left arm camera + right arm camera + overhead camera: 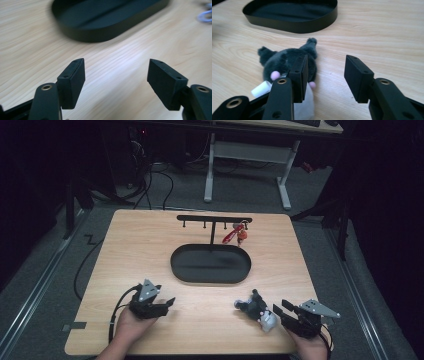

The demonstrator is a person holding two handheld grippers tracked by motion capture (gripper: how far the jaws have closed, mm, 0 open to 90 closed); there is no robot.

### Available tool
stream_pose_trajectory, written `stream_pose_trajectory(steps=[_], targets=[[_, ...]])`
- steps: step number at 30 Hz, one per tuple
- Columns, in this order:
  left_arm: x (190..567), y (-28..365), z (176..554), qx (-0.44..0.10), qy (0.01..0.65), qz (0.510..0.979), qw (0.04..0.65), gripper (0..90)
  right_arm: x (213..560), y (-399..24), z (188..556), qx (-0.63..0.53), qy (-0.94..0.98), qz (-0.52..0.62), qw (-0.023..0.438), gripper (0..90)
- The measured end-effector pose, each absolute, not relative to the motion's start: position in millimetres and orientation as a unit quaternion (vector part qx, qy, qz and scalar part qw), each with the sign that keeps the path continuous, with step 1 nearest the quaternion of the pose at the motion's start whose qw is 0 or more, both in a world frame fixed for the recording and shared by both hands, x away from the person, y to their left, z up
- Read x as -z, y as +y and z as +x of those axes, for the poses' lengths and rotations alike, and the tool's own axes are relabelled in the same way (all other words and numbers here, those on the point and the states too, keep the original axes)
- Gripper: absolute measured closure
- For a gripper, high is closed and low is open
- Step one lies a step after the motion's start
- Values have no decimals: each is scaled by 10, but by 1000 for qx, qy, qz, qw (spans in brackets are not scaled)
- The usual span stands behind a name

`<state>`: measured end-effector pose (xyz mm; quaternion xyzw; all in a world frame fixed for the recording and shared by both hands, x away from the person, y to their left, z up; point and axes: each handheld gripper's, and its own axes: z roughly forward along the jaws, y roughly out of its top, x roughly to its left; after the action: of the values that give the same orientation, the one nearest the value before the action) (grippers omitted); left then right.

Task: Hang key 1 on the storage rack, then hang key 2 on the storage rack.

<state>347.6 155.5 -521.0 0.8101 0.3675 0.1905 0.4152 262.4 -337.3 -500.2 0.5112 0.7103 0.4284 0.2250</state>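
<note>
- The left tongs (pixel 169 303) rest low over the near-left tabletop (pixel 150 250), jaws wide and holding nothing.
- The right tongs (pixel 281 311) sit at the near right, jaws also wide and empty.
- A small dark plush toy (pixel 256 308) lies on the tabletop just left of the right tongs, its left jaw beside the fur; the right hand is far nearer.
- Its long axis seems to run left-far to right-near.
- A black oval tray (pixel 210 277) sits farther off, with a hook rack (pixel 214 219) behind it carrying a red keychain (pixel 236 235).
</note>
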Motion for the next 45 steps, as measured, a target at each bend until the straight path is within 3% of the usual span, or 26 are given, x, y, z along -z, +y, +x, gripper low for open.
stream_pose_trajectory(steps=[8,10,20,29,45], targets=[[5172,1785,3473,-169,380,798,436,289,4995,-3444,2711,-390,718,519,250,497],[5175,1776,3497,-171,376,801,434,289,5011,-3490,2706,-381,711,536,250,445],[5192,1811,3494,-175,374,806,424,279,5036,-3508,2799,-325,719,557,259,434],[5218,1799,3524,-163,372,805,432,278,4932,-3397,3005,-261,757,563,205,374],[5154,1689,3465,-164,336,816,442,277,4676,-3341,3208,-133,795,582,108,346]])
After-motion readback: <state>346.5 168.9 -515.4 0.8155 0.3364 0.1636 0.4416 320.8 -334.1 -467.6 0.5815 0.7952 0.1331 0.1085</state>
